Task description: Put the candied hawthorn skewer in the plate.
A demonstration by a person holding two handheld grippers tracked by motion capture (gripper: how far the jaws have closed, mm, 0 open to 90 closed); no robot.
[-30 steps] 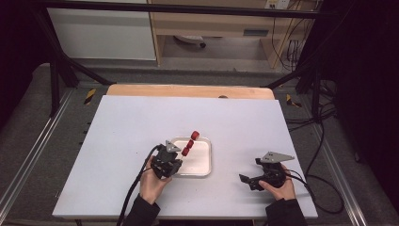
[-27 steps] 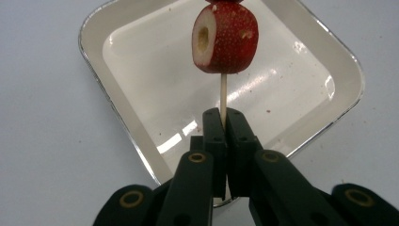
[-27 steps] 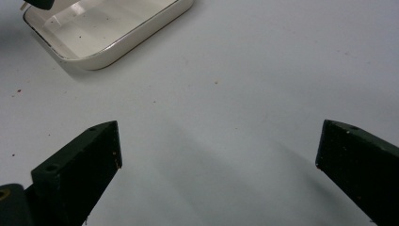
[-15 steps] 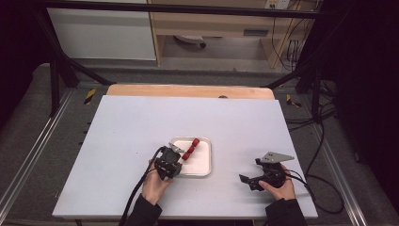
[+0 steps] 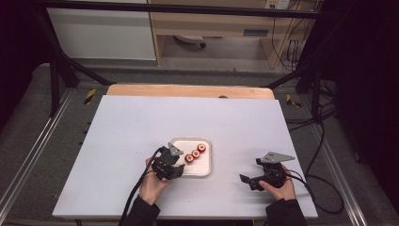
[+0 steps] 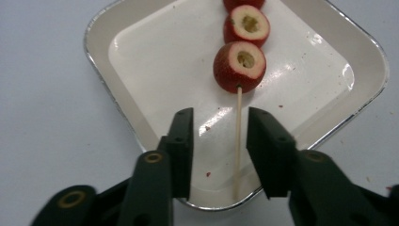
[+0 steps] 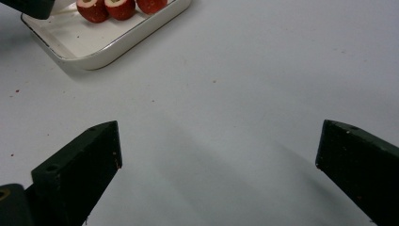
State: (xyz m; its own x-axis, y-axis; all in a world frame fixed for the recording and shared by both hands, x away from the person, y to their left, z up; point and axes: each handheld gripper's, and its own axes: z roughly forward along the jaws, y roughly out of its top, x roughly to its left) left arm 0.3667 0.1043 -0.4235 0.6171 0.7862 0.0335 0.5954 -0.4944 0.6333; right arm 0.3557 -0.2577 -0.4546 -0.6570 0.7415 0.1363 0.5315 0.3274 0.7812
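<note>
A: Red cored fruits on a thin wooden skewer lying flat in the white square tray?

B: Yes. Left gripper jaws just opened, released, stick between them untouched. Right gripper wide open over the table.

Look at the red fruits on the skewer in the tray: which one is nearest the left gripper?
The end fruit, the one with bare stick coming out of it toward the left gripper. The other fruits sit beyond it, farther up the white tray.
</note>
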